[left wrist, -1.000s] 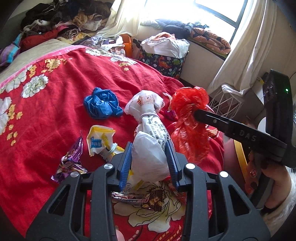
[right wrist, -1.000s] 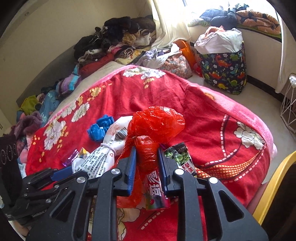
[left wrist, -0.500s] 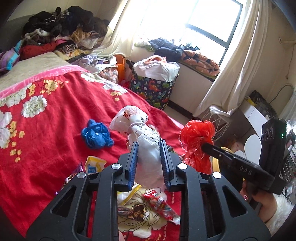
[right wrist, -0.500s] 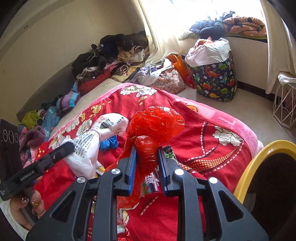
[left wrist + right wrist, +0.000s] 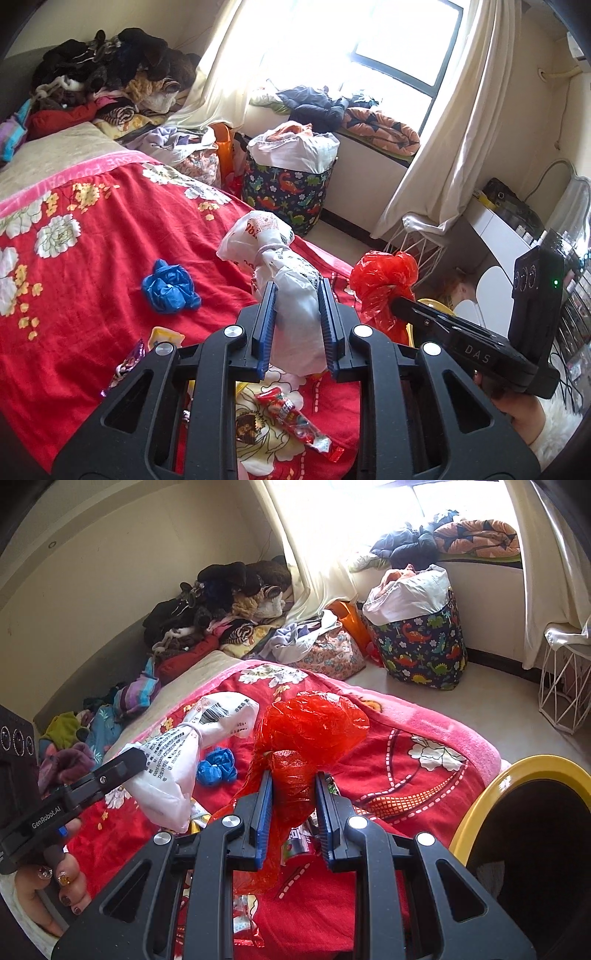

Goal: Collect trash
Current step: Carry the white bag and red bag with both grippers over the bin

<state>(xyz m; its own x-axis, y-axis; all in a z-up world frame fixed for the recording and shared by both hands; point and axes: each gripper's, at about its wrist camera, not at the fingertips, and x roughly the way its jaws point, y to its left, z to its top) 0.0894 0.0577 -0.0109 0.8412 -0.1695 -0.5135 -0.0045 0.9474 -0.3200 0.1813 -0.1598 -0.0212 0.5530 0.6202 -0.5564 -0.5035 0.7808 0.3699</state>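
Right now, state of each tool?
Left tool: closed on the crumpled white printed plastic bag.
Right tool: closed on the crinkled red plastic bag.

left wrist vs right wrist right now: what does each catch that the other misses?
Left wrist only: the red snack wrapper and purple candy wrapper on the blanket, plus the white desk.
Right wrist only: the yellow-rimmed bin beside the bed.
Both: left claw shut on the white printed bag, right claw shut on the red plastic bag, blue crumpled bag, dinosaur-print hamper.
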